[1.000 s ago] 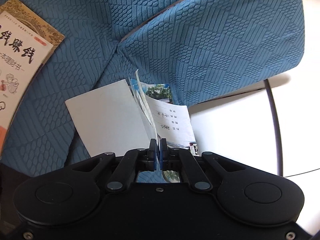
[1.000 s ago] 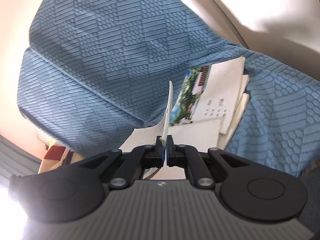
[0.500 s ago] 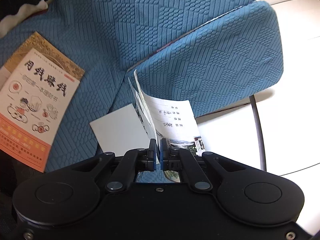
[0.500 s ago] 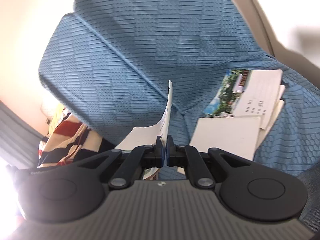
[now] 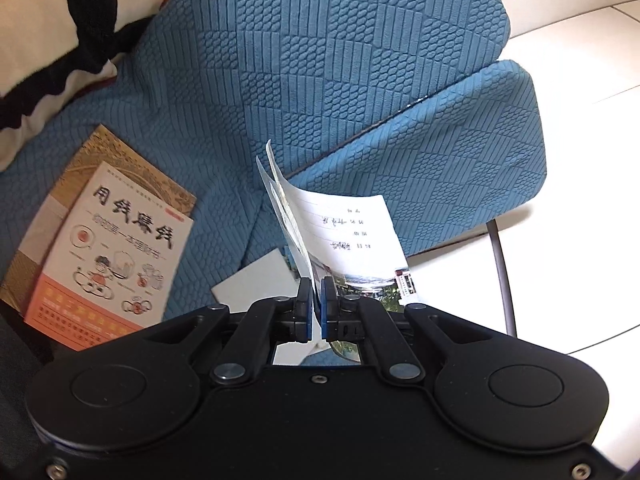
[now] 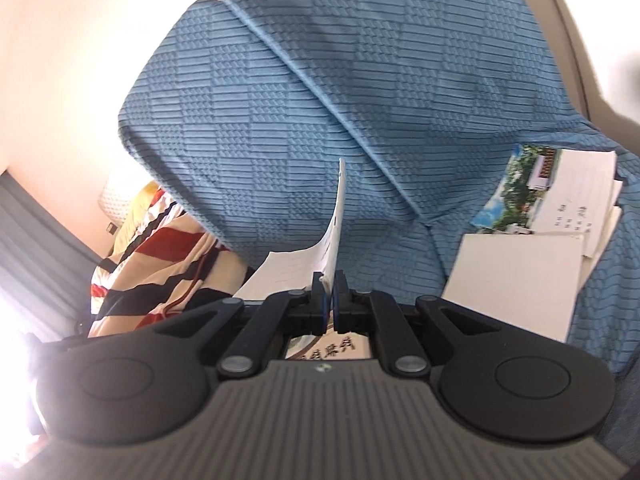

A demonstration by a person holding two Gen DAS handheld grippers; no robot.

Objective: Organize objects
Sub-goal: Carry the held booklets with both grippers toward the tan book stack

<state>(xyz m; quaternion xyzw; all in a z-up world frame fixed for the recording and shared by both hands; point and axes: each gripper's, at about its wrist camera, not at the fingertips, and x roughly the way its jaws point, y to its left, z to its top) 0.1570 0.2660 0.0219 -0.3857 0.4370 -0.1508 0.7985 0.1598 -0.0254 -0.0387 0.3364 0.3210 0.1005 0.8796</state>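
— Sofa [image 5: 360,80] in blue quilted cover is filling everything ahead of my fingers. What are you carrying?

— I'm pinching a thin notebook in each gripper. My left gripper [image 5: 316,312] is clenching the notebook with the photo cover [image 5: 344,224], its pages fanning up from the pads. My right gripper [image 6: 330,304] is clamping a lined notebook [image 6: 332,236] by its edge.

— And the rest?

— An orange-and-white book [image 5: 108,248] is lying on the seat, off to the left of my left fingers; a white booklet [image 6: 516,280] is resting right of my right fingers.

— Which step?

— Carrying, I'd judge. Next I'm needing one pile to lay both onto, squarely, easing each grip open gently.
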